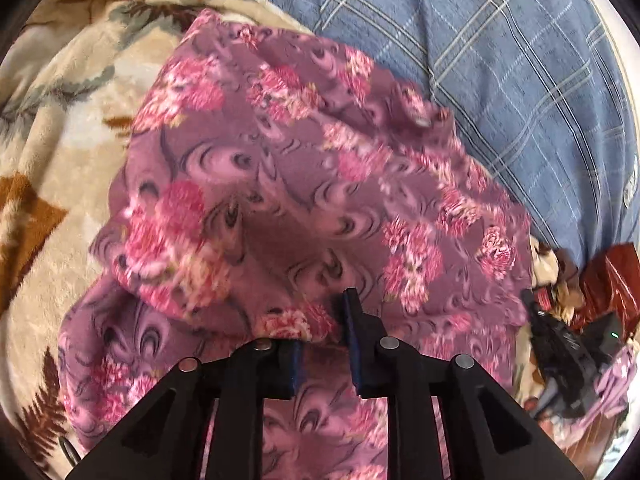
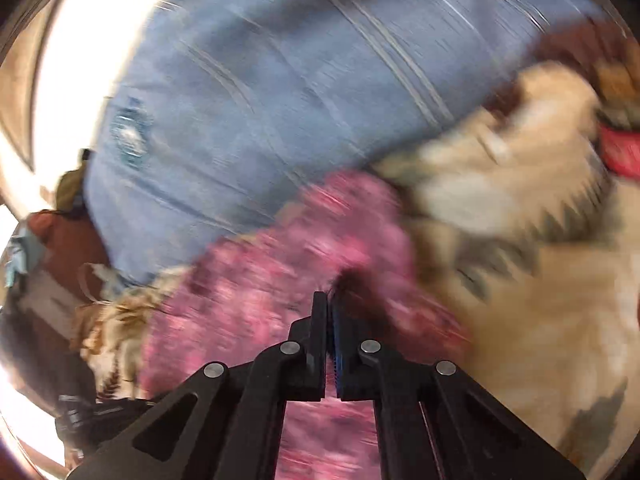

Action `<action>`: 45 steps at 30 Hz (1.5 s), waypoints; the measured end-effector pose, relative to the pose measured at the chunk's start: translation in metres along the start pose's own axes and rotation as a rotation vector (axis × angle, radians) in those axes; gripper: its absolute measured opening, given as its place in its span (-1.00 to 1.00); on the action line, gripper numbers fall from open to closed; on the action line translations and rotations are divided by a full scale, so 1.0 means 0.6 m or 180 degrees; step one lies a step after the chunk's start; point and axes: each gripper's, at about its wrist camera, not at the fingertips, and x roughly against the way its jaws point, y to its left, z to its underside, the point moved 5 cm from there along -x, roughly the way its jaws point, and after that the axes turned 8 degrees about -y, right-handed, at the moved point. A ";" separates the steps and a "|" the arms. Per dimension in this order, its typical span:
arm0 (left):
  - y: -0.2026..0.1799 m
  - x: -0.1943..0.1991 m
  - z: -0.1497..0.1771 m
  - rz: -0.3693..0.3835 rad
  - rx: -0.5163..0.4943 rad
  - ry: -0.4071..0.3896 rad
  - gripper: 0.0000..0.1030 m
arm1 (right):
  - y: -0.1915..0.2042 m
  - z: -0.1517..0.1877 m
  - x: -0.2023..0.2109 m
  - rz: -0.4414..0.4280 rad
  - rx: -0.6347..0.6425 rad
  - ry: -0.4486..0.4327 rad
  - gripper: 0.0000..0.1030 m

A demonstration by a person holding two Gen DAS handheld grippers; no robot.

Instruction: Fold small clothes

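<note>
Item: small floral garment (image 1: 304,200), mauve-purple with pink blossom print, soft knit or fleece by its look. Location: spread and rumpled on a cream leaf-patterned blanket (image 1: 68,128), its far edge against a blue plaid cloth (image 1: 500,80). One lobe is seen doubled over at the near left.

Left tongs (image 1: 324,324): nearly together, with a fold of the garment's near hem gathered between the pads; the left pad is partly hidden under the cloth. The hold is judged a clamp on fabric.

Right tongs (image 2: 329,304): pressed together at the garment's edge. The view is heavily blurred; dark fabric is seen at the tips, but whether any cloth is pinched cannot be told.

Step in hand, as judged: two points on one edge are taken so that the edge may be carried over for a fold.

Handling notes: only the garment should be caught, never the blanket pile beneath. The right hold should be confirmed before lifting. Both points are best raised together and level, the edge kept taut between them, then laid squarely on the opposite edge. The cloth is limp and is expected to sag and bunch if one side leads.
</note>
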 end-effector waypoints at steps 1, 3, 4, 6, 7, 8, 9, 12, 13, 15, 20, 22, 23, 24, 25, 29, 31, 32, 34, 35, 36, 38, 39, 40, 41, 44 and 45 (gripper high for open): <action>0.004 0.007 0.002 0.0029 -0.0017 -0.0004 -0.50 | -0.006 0.007 0.001 -0.0043 -0.0055 0.0012 -0.95; 0.013 0.038 0.000 0.0078 -0.0104 -0.0106 -0.38 | -0.001 0.008 0.008 -0.0206 -0.0156 -0.0011 -0.82; 0.012 0.048 0.002 0.0091 -0.0126 -0.0157 -0.24 | 0.002 0.006 0.010 -0.0271 -0.0206 -0.0034 -0.79; 0.024 0.085 0.003 0.0097 -0.0107 -0.0317 -0.03 | 0.007 -0.001 0.003 -0.0328 -0.0245 -0.0041 -0.26; 0.025 0.092 -0.001 0.0155 -0.0127 -0.0408 0.00 | 0.009 -0.003 -0.004 -0.0291 -0.0238 -0.0037 -0.12; 0.028 0.097 -0.003 0.0138 -0.0113 -0.0460 0.00 | 0.017 -0.004 -0.015 -0.0242 -0.0224 -0.0007 -0.06; 0.035 0.097 -0.008 0.0060 -0.0117 -0.0488 0.00 | 0.021 -0.002 -0.025 -0.0197 -0.0191 0.0034 -0.10; 0.050 0.075 -0.017 -0.0203 -0.0142 -0.0436 -0.03 | 0.055 -0.007 -0.027 -0.0073 0.0233 0.0019 -0.96; 0.053 0.068 -0.019 -0.0219 -0.0140 -0.0421 -0.03 | 0.064 -0.015 -0.015 -0.0079 0.0333 -0.0095 -0.96; 0.059 0.057 -0.019 -0.0252 -0.0143 -0.0388 -0.03 | 0.072 -0.036 0.012 -0.0052 0.0426 -0.0333 -0.96; 0.046 0.045 -0.010 -0.0204 -0.0304 -0.0265 -0.04 | 0.005 -0.033 -0.025 0.0529 0.0405 -0.0068 -0.95; 0.053 0.063 -0.018 -0.0037 -0.0282 -0.0255 -0.04 | -0.024 -0.022 -0.020 0.0631 0.0202 0.0005 -1.00; 0.068 0.085 -0.025 0.0022 -0.0242 -0.0316 -0.04 | -0.028 -0.022 -0.005 0.0587 0.0110 -0.0065 -0.97; 0.089 0.113 -0.035 0.0064 -0.0178 -0.0424 -0.03 | -0.025 -0.021 0.020 0.0524 0.0037 -0.0176 -0.81; 0.104 0.131 -0.040 0.0064 -0.0136 -0.0475 -0.01 | -0.016 -0.019 0.037 0.0461 0.0034 -0.0232 -0.81; 0.158 0.167 -0.055 -0.0194 -0.0019 -0.0554 0.03 | 0.040 0.025 0.070 -0.0047 0.0013 -0.0132 -0.54; 0.158 0.157 -0.048 -0.0177 -0.0002 -0.0469 0.04 | 0.063 0.063 0.052 -0.0247 -0.0109 0.0066 -0.13; 0.153 0.146 -0.043 -0.0172 -0.0013 -0.0418 0.04 | 0.070 0.078 0.043 -0.0318 -0.0163 0.0154 -0.07; 0.136 0.117 -0.029 -0.0206 -0.0117 -0.0263 0.04 | 0.090 0.115 0.012 -0.0428 -0.0275 0.0331 -0.07; 0.128 0.103 -0.025 -0.0227 -0.0191 -0.0226 0.04 | 0.101 0.128 -0.005 -0.0457 -0.0309 0.0375 -0.07; 0.116 0.086 -0.020 -0.0321 -0.0326 -0.0202 0.04 | 0.107 0.137 -0.019 -0.0462 -0.0352 0.0413 -0.07; 0.106 0.062 -0.019 -0.0527 -0.0517 -0.0196 0.03 | 0.123 0.150 -0.054 -0.0483 -0.0467 0.0558 -0.10; 0.106 0.054 -0.022 -0.0600 -0.0569 -0.0224 0.03 | 0.134 0.149 -0.056 -0.0549 -0.0434 0.0556 -0.49; 0.108 0.054 -0.023 -0.0677 -0.0603 -0.0288 0.05 | 0.149 0.145 -0.051 -0.0598 -0.0325 0.0496 -0.79; 0.111 0.052 -0.027 -0.0773 -0.0627 -0.0363 0.06 | 0.168 0.138 -0.039 -0.0632 -0.0153 0.0361 -0.84; 0.131 0.051 -0.034 -0.0796 -0.0564 -0.0352 0.09 | 0.174 0.147 -0.039 -0.0538 -0.0003 0.0370 -0.85; 0.135 0.053 -0.035 -0.0767 -0.0533 -0.0315 0.09 | 0.166 0.156 -0.050 -0.0438 0.0004 0.0473 -0.85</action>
